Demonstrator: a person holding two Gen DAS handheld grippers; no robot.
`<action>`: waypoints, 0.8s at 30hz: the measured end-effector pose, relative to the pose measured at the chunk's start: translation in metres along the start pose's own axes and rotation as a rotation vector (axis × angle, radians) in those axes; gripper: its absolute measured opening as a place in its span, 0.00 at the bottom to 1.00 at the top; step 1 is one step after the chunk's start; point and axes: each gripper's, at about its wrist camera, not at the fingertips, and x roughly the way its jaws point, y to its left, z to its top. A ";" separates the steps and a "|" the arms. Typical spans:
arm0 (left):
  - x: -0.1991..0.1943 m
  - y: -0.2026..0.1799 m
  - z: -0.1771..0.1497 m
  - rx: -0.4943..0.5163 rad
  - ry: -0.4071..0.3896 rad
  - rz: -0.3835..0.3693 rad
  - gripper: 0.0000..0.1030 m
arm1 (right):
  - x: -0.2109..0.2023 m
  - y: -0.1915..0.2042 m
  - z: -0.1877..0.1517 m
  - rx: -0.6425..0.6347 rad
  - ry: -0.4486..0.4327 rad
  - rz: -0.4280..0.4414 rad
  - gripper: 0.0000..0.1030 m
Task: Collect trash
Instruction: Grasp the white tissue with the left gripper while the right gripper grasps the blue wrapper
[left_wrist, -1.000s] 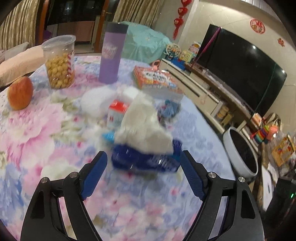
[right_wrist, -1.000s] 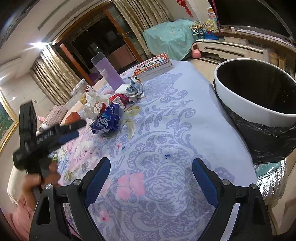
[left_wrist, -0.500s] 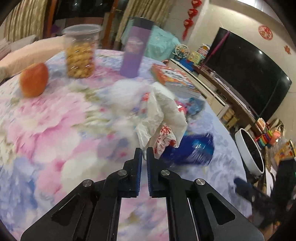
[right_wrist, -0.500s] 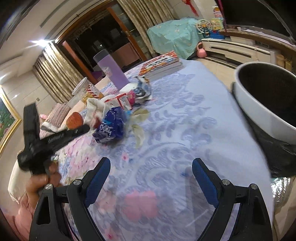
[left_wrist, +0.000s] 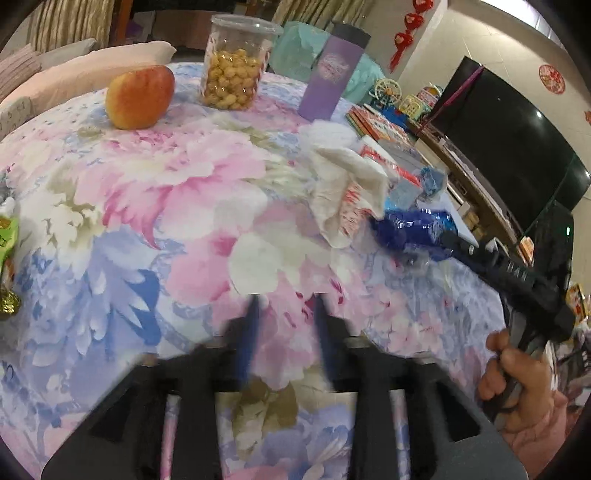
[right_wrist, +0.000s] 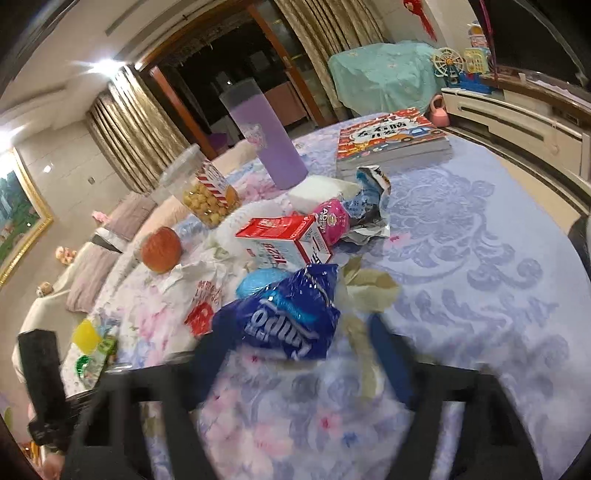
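Floral cloth covers the desk (left_wrist: 155, 206), which carries an apple (left_wrist: 139, 96), a snack jar (left_wrist: 233, 70), a purple cup (right_wrist: 266, 142) and a book (right_wrist: 391, 138). Trash lies clustered near the desk's middle: a blue wrapper (right_wrist: 291, 317), a white bag (left_wrist: 347, 192), a red carton (right_wrist: 280, 243) and a pink pouch (right_wrist: 332, 221). Right claw (right_wrist: 295, 354), fingers spread, brackets the blue wrapper without clamping it. Left claw (left_wrist: 286, 332), motion-blurred, hovers over bare cloth with a narrow gap between its fingers, gripping nothing. A green wrapper (left_wrist: 7, 236) lies well apart at the desk's left edge.
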 end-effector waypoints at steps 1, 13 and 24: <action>-0.001 -0.002 0.003 0.004 -0.010 -0.001 0.41 | 0.000 0.000 -0.002 0.003 -0.002 -0.001 0.26; 0.045 -0.032 0.041 0.054 0.019 -0.034 0.74 | -0.035 -0.008 -0.045 -0.012 0.072 -0.025 0.32; 0.077 -0.034 0.063 0.056 0.012 0.004 0.57 | -0.015 -0.005 -0.007 -0.202 0.059 -0.023 0.76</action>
